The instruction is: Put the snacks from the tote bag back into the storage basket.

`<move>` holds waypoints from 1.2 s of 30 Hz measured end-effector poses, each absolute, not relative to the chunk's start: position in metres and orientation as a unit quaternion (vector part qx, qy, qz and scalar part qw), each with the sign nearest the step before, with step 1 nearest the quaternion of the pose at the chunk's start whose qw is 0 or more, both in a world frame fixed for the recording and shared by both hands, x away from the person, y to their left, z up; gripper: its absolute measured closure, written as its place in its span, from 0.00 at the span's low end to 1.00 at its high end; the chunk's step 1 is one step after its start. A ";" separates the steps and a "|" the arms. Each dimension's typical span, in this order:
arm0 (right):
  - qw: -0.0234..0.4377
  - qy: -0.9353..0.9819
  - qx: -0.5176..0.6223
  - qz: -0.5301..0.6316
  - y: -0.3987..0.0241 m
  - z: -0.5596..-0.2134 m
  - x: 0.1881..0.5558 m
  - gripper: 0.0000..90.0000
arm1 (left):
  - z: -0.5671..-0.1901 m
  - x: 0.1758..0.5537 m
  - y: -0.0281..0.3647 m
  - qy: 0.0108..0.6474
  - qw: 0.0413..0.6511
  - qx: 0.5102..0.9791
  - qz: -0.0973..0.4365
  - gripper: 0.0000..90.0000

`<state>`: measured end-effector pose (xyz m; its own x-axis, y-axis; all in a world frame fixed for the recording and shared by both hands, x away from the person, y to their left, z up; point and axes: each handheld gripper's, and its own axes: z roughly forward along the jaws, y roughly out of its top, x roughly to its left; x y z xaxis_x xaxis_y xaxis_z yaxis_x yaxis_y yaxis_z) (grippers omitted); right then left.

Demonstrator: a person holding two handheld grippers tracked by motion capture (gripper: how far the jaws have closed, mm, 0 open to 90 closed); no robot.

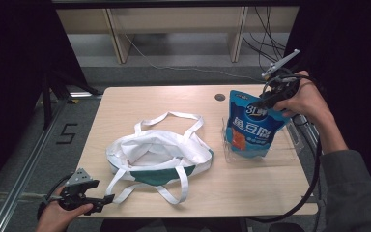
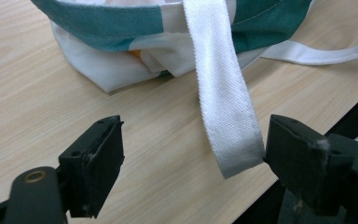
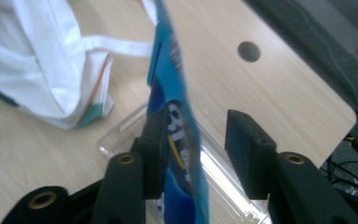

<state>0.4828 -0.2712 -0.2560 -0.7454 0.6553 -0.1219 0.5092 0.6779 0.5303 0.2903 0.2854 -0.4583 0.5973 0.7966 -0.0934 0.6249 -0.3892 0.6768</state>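
Two grippers are working at the wooden table (image 1: 140, 104). The right gripper (image 1: 274, 100) is hovering at the top edge of the blue pouch (image 1: 251, 126), which is standing upright in a clear plastic tray (image 1: 290, 145) just below this gripper. In the right gripper view the pouch (image 3: 179, 154) is passing between the two black jaws: it is lying against the left jaw, while the right jaw is standing apart from it with a clear gap, so the jaws are released and not clenching the pouch. The left gripper (image 1: 107, 198) is resting low at the near edge of the table, just beside the white and green tote bag (image 1: 157, 157). In the left gripper view its jaws are standing wide apart, released, and one white strap (image 2: 226, 107) of the bag (image 2: 121, 42) is lying flat on the table between them, its end reaching close to the right jaw; I cannot tell if it is touching. The bag is lying well apart from the right gripper, with its mouth facing up.
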 end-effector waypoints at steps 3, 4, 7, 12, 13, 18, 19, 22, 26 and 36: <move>0.166 0.886 0.345 0.260 -0.278 -0.249 0.474 0.57 | -0.458 0.290 0.285 0.429 0.346 0.825 0.124 0.21; 0.173 0.879 0.353 0.269 -0.282 -0.248 0.472 0.54 | -0.457 0.290 0.287 0.421 0.338 0.833 0.122 0.21; 0.181 0.867 0.362 0.293 -0.289 -0.246 0.465 0.50 | -0.456 0.291 0.287 0.419 0.337 0.834 0.122 0.21; 0.191 0.851 0.384 0.303 -0.297 -0.245 0.443 0.45 | -0.456 0.291 0.287 0.418 0.330 0.838 0.120 0.21; 0.195 0.844 0.392 0.310 -0.298 -0.247 0.439 0.45 | -0.457 0.291 0.287 0.419 0.333 0.837 0.120 0.21; 0.204 0.837 0.402 0.308 -0.315 -0.251 0.422 0.44 | -0.458 0.291 0.285 0.427 0.339 0.829 0.125 0.21; 0.209 0.834 0.405 0.311 -0.319 -0.253 0.419 0.44 | -0.458 0.291 0.285 0.427 0.339 0.829 0.125 0.21; 0.212 0.822 0.420 0.320 -0.331 -0.259 0.412 0.45 | -0.458 0.290 0.285 0.423 0.340 0.830 0.124 0.21; 0.212 0.812 0.429 0.333 -0.344 -0.271 0.401 0.44 | -0.459 0.291 0.285 0.424 0.341 0.831 0.116 0.21; 0.177 0.804 0.456 0.338 -0.347 -0.313 0.381 0.44 | -0.458 0.291 0.285 0.425 0.339 0.831 0.118 0.21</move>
